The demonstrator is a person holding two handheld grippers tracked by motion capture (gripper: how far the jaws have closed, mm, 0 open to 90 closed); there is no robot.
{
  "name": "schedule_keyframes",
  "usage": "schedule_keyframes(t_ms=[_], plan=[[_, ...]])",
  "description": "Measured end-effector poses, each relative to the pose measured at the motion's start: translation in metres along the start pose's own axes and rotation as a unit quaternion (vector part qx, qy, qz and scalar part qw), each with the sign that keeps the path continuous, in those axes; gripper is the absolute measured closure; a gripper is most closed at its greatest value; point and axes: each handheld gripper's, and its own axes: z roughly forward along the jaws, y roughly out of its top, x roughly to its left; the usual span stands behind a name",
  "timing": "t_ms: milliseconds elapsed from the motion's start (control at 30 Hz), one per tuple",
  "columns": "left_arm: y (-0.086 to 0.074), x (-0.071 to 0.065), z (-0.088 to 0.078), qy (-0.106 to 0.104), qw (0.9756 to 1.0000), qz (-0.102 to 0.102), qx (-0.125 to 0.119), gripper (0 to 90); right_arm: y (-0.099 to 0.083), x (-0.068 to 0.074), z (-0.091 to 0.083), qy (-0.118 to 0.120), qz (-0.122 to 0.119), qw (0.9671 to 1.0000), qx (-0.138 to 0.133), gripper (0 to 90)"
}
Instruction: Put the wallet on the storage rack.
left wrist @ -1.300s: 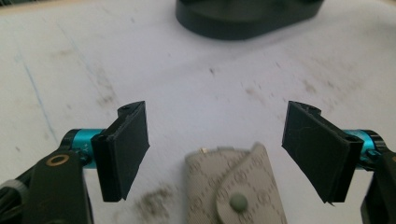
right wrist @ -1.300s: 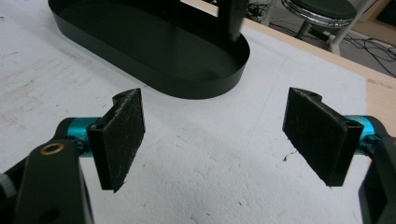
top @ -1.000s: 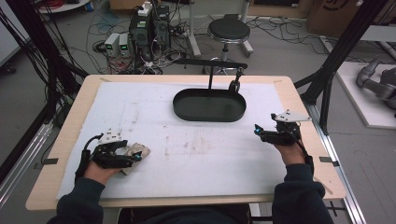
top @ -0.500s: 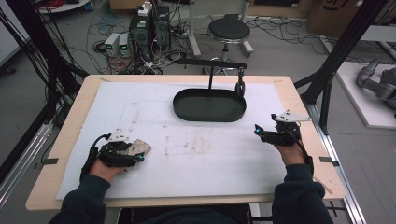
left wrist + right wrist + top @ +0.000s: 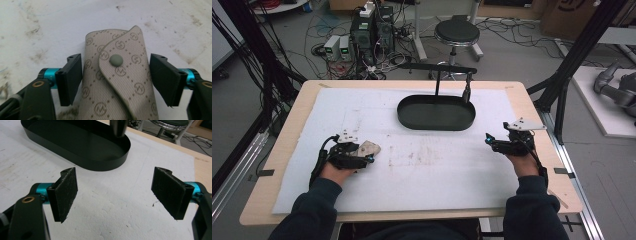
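One beige pouch point(image 5: 117, 82), repeating circled-M monogram

Pouch point(image 5: 117, 82) on mat point(image 5: 422, 165), before tray point(image 5: 436, 112)

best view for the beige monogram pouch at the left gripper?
Left gripper view: the pouch lies close up between the open jaws, snap button and flap clear. The high view shows it small, partly hidden by the left gripper. The right gripper view faces the black tray.
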Motion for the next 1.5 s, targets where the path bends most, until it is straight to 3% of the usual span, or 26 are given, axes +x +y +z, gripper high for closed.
schedule_keyframes(t_ms=[100, 333, 400, 500, 600, 800, 1000, 1333, 1500], plan=[[-0.007, 0.000, 0.000, -0.001, 0.9998, -0.004, 0.018, 24.8, 0.000, 0.000, 0.000, 0.001, -0.001, 1.0000, 0.000, 21.7], [-0.004, -0.001, -0.004, -0.002, 0.9998, 0.016, 0.011, 36.3, 0.000, 0.000, 0.000, 0.000, 0.000, 1.0000, -0.002, 21.7], [-0.001, -0.001, -0.006, -0.005, 0.9998, 0.021, 0.002, 37.3, 0.000, 0.000, 0.000, 0.000, 0.000, 1.0000, -0.002, 21.7], [0.007, -0.002, -0.011, -0.013, 0.9991, 0.024, -0.033, 37.7, 0.000, -0.001, 0.000, -0.001, 0.001, 1.0000, -0.002, 21.7], [0.019, -0.002, -0.015, -0.026, 0.9967, 0.027, -0.072, 37.8, 0.000, -0.001, 0.000, -0.001, 0.002, 1.0000, -0.002, 21.7], [0.054, -0.005, -0.012, -0.033, 0.9929, 0.041, -0.106, 38.0, 0.000, -0.001, 0.000, 0.002, 0.004, 1.0000, -0.005, 21.7], [0.089, -0.006, 0.003, -0.048, 0.9856, 0.045, -0.156, 38.4, 0.000, -0.004, -0.002, 0.003, 0.011, 0.9999, -0.010, 21.7], [0.138, -0.024, 0.038, -0.067, 0.9823, 0.089, -0.151, 38.8, 0.000, -0.005, -0.002, 0.007, 0.015, 0.9998, -0.013, 21.7], [0.158, -0.037, 0.063, -0.071, 0.9811, 0.111, -0.142, 38.8, 0.000, -0.006, -0.002, 0.009, 0.018, 0.9997, -0.015, 21.7]])
